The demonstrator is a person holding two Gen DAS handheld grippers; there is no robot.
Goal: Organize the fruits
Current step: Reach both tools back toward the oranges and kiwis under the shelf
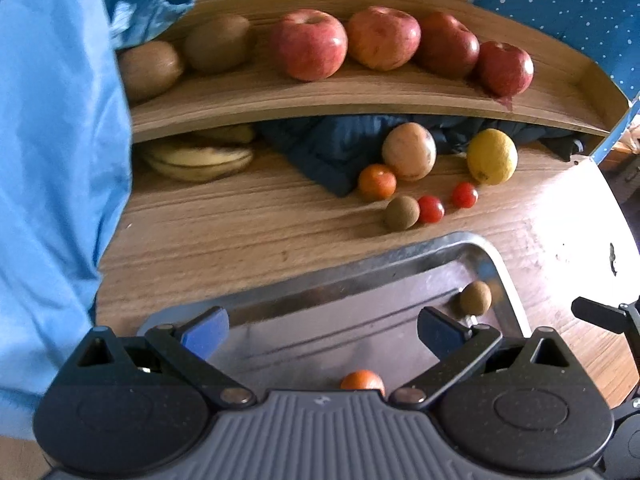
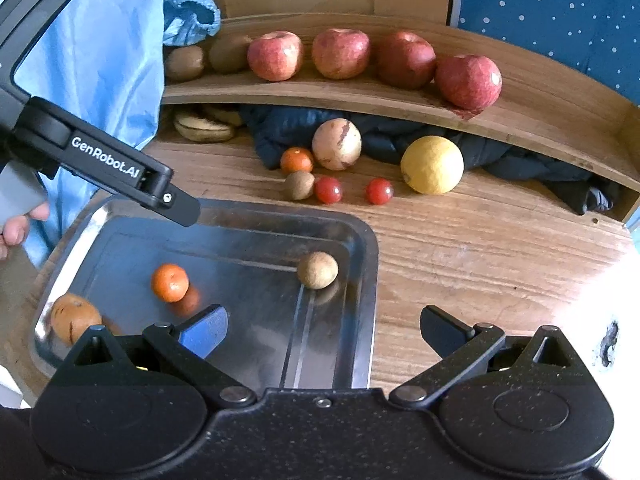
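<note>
Both the left gripper [image 1: 320, 330] and the right gripper [image 2: 322, 330] have jaws spread wide, holding nothing, above the metal tray [image 2: 360, 280] with a tangerine [image 2: 170, 282] inside

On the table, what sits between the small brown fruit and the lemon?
Two cherry tomatoes lie in a row between the small brown fruit and the lemon, clearest in the right wrist view.

The metal tray [image 2: 360, 240] lay mostly bare, only three small fruits scattered inside. Bare worktop [image 2: 480, 260] stretched right of it. Farther back, a loose fruit cluster [image 2: 332, 172] and dark cloth [image 2: 400, 136] crowded the low gap under the shelf [image 2: 360, 98]
</note>
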